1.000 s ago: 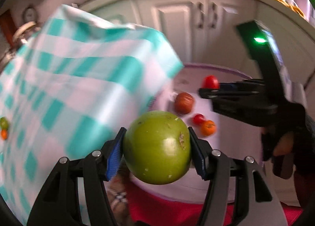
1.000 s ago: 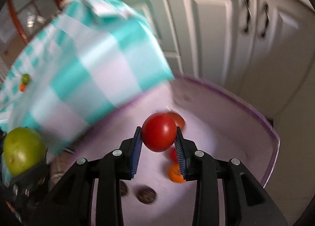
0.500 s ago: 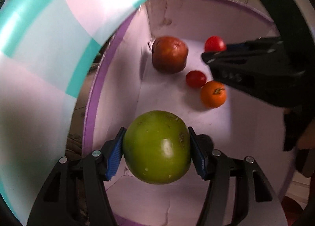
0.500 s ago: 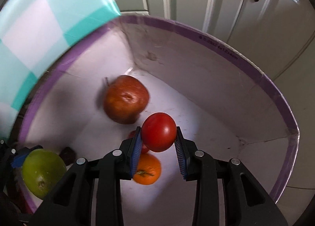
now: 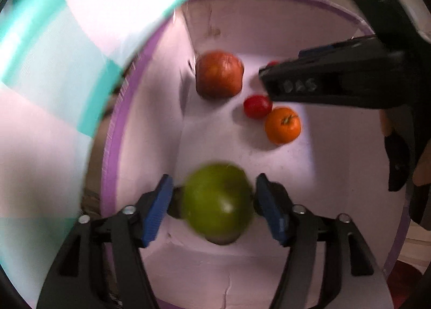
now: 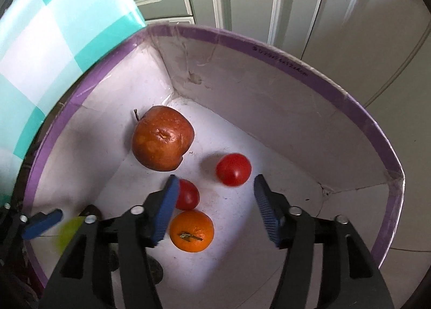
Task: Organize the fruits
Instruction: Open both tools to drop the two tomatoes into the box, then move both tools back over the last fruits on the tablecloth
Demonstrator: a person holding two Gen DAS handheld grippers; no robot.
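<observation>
Both grippers hang over a white box with a purple rim [image 6: 282, 51], and every place here is given from that box. The left gripper [image 5: 214, 201] has its jaws spread wider than the green apple [image 5: 218, 201], which sits blurred between the blue pads [image 5: 159, 209] without clear contact on either side, over the near end of the box floor. The right gripper [image 6: 215, 206] also has its jaws spread, with nothing pinched between them. A red tomato [image 6: 233, 169] lies on the box floor just beyond its fingertips. A second, smaller red tomato [image 6: 187, 194] lies near the middle of the floor, partly hidden behind the right gripper's left pad and just beside an orange tangerine [image 6: 191, 231]. A brownish-red apple [image 6: 161, 138] lies toward the far left corner of the box, close to the wall. A teal-and-white checked cloth [image 6: 54, 28] hangs outside the box's left wall. White cabinet doors [image 6: 309, 12] stand behind the box.
</observation>
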